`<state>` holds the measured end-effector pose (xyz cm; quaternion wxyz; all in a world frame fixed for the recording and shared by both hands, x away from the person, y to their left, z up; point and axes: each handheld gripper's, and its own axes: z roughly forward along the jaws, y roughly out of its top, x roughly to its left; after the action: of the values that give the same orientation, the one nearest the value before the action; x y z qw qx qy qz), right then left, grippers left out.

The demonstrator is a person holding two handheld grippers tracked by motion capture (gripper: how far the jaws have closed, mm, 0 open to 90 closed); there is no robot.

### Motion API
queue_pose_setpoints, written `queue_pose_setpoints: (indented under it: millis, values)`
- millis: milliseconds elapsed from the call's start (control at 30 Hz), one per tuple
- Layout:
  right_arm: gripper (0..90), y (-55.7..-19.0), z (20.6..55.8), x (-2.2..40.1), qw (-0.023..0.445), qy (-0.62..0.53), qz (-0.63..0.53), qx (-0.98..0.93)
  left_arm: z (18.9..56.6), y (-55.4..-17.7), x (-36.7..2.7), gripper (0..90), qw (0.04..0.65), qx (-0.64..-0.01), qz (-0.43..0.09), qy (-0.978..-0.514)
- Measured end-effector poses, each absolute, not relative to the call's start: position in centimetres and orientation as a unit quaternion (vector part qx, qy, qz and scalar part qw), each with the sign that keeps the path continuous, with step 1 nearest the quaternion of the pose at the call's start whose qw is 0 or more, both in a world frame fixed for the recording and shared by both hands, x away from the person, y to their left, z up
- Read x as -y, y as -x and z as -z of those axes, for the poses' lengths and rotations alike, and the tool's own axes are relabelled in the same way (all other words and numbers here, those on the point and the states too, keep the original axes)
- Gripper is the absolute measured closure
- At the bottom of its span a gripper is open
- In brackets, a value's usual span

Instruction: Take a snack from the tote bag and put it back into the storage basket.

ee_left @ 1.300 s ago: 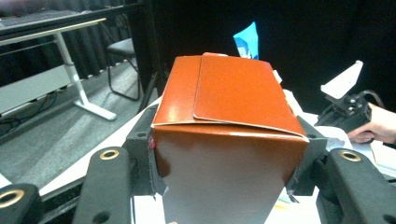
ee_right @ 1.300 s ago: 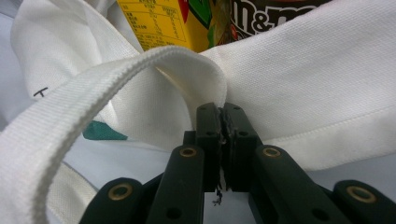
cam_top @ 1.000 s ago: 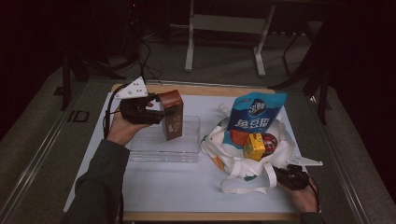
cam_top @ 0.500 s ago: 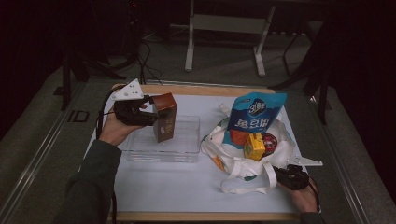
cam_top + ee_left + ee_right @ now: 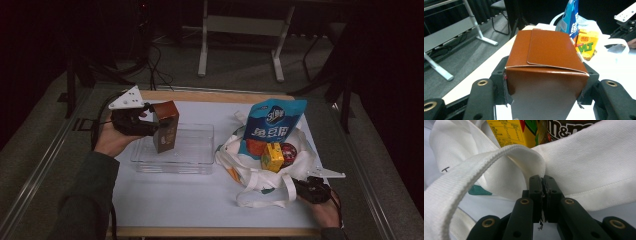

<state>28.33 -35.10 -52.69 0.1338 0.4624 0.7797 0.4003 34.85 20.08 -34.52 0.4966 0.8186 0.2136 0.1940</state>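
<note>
My left gripper (image 5: 156,129) is shut on a brown carton (image 5: 166,126) and holds it upright over the left end of a clear plastic tray (image 5: 197,166). In the left gripper view the carton (image 5: 546,65) sits clamped between both jaws. At the front right my right gripper (image 5: 301,187) is shut on the rim of a white cloth bag (image 5: 250,172). The right gripper view shows the jaws (image 5: 543,185) pinching the bag's fabric (image 5: 599,170) where a handle strap (image 5: 474,167) joins it. The bag holds a blue snack pouch (image 5: 272,125), a yellow drink carton (image 5: 271,157) and a dark red packet (image 5: 288,151).
A white mat (image 5: 200,200) covers the wooden table (image 5: 210,231). Metal rails run along both sides. Behind the table on the floor stand a frame's legs (image 5: 202,50) and cables.
My left gripper has carried the brown carton a little to the left, from over the tray's middle toward its left end. The right gripper and the bag have stayed still.
</note>
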Motion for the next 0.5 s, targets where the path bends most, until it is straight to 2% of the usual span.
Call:
queue_pose_setpoints:
  millis: [500]
  values:
    - [86.1,-28.32,52.68,35.08,0.134,-0.463,-0.400,-0.780,34.98,-34.82,-20.15,42.7,0.467,-0.209,-0.195,-0.837]
